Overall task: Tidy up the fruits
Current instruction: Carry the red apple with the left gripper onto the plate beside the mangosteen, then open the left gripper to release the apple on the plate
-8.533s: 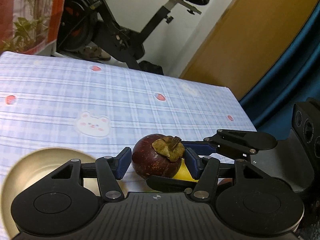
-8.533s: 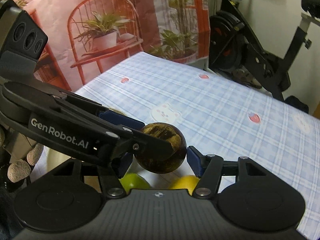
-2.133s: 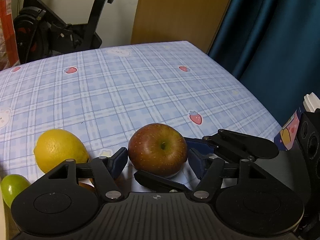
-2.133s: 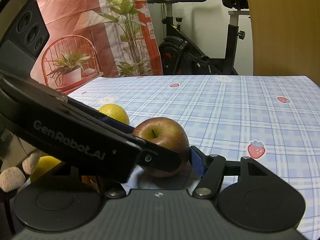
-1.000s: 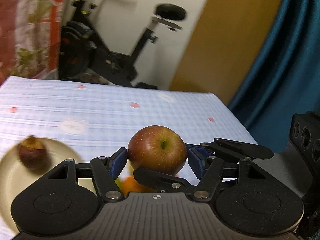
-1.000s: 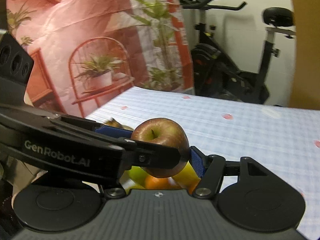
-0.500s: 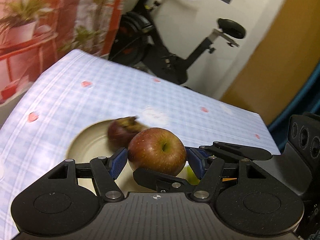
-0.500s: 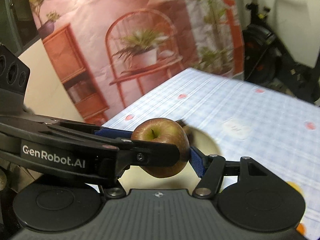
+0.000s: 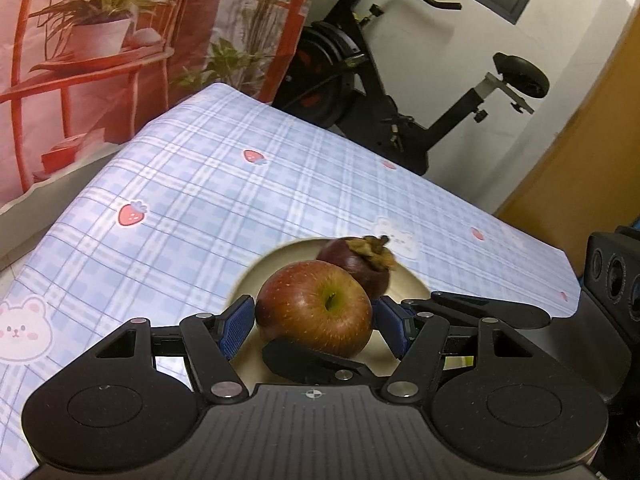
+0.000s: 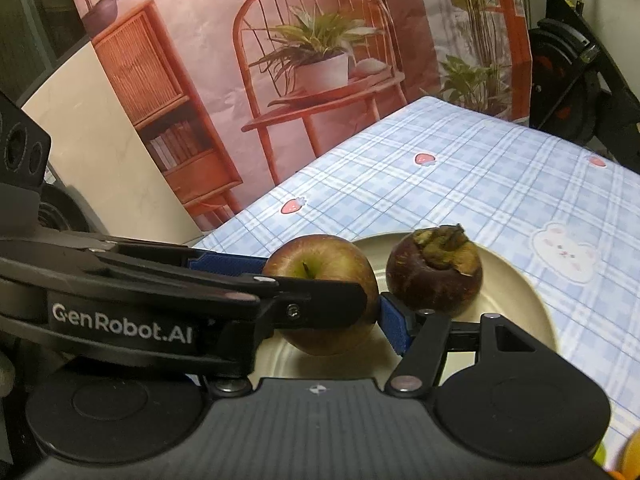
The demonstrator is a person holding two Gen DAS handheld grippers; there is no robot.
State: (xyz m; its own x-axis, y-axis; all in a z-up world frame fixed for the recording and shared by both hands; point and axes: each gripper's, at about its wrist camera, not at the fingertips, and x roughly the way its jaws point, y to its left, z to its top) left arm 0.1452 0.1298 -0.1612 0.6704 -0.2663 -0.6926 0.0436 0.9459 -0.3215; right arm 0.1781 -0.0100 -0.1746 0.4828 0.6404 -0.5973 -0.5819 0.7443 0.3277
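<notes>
A red apple (image 9: 316, 308) hangs just over a cream plate (image 9: 256, 276) on the blue checked tablecloth. My left gripper (image 9: 314, 326) is shut on it, a blue pad on each side. My right gripper (image 10: 320, 320) is shut on the same apple (image 10: 320, 264) crosswise. Its right pad presses the fruit, and its left pad is hidden behind a finger (image 10: 320, 304) of the left gripper. A dark purple mangosteen (image 10: 434, 276) sits on the plate (image 10: 520, 300) just right of the apple, close to it. From the left wrist the mangosteen (image 9: 360, 260) lies right behind the apple.
The table's left edge (image 9: 80, 200) runs close by the plate, with a printed backdrop of a chair and plants (image 10: 320, 60) behind it. An exercise bike (image 9: 400, 92) stands past the far edge. Orange and yellow fruit (image 10: 628, 456) peeks in at the lower right corner.
Both grippers have carried the apple sideways across the table and slightly down, from over the loose fruit to just above the plate beside the mangosteen. Neither grip has changed.
</notes>
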